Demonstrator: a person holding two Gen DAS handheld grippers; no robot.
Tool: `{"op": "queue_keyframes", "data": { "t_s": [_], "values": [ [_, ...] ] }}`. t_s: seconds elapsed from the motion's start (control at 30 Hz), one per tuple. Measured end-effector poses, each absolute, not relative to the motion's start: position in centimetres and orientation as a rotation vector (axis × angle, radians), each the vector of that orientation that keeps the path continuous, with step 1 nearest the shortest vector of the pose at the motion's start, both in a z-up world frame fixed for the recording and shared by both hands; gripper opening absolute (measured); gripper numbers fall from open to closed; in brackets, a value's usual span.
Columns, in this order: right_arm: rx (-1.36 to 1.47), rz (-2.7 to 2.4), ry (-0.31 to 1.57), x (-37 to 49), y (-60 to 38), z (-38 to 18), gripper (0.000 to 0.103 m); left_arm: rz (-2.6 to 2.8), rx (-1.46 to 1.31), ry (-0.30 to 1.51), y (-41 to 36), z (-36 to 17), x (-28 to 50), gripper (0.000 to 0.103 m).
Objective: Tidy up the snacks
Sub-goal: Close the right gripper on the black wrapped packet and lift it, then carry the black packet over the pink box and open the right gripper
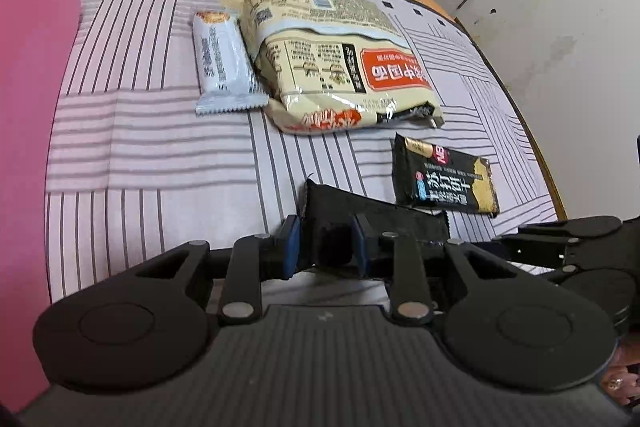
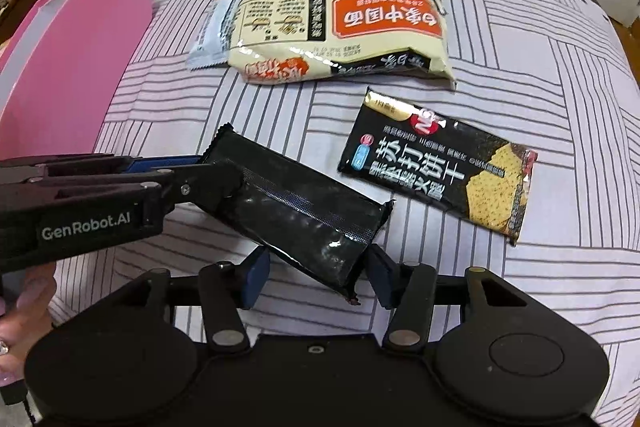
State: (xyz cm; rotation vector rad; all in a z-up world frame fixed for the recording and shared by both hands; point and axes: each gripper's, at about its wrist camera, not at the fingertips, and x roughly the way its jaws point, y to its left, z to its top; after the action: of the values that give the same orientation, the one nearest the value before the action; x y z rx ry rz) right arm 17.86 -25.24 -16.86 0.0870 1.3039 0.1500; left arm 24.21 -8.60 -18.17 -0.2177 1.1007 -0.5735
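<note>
A plain black snack packet (image 2: pixel 304 211) hangs a little above the striped cloth (image 2: pixel 540 75), held at both ends. My left gripper (image 2: pixel 204 163) comes in from the left and is shut on the packet's far end; in the left wrist view its blue pads (image 1: pixel 290 247) pinch that packet (image 1: pixel 340 203), with the gripper (image 1: pixel 325 247) low in the frame. My right gripper (image 2: pixel 318 275) clamps the near end across its width, and it shows at the right edge (image 1: pixel 560 235) of the left wrist view. A second black cracker packet (image 2: pixel 436 175) lies flat to the right (image 1: pixel 444 175).
A large cream noodle bag (image 2: pixel 340 19) (image 1: pixel 340 67) lies farther back, with a pale blue-white bar (image 2: pixel 210 35) (image 1: pixel 224 63) tucked against its left side. A pink box (image 2: pixel 80 47) (image 1: pixel 36 107) stands at the left. A person's hand (image 2: pixel 24 295) holds the left gripper.
</note>
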Motion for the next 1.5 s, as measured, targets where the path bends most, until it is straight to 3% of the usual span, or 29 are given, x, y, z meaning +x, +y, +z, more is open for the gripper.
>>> {"op": "queue_keyframes", "data": {
  "t_s": [0.17,0.33,1.5],
  "values": [
    [0.085,0.164,1.310,17.6,-24.5,-16.0,0.073,-0.557,-0.231,1.152,-8.4,-17.6,23.4,0.037],
    [0.070,0.180,1.303,17.0,-23.5,-15.4,0.079,-0.556,-0.238,1.180,-8.1,-16.7,22.3,0.042],
    [-0.118,0.487,0.955,6.4,-11.7,-2.6,0.082,-0.434,-0.215,0.998,5.0,-4.9,9.9,0.045]
  ]
}}
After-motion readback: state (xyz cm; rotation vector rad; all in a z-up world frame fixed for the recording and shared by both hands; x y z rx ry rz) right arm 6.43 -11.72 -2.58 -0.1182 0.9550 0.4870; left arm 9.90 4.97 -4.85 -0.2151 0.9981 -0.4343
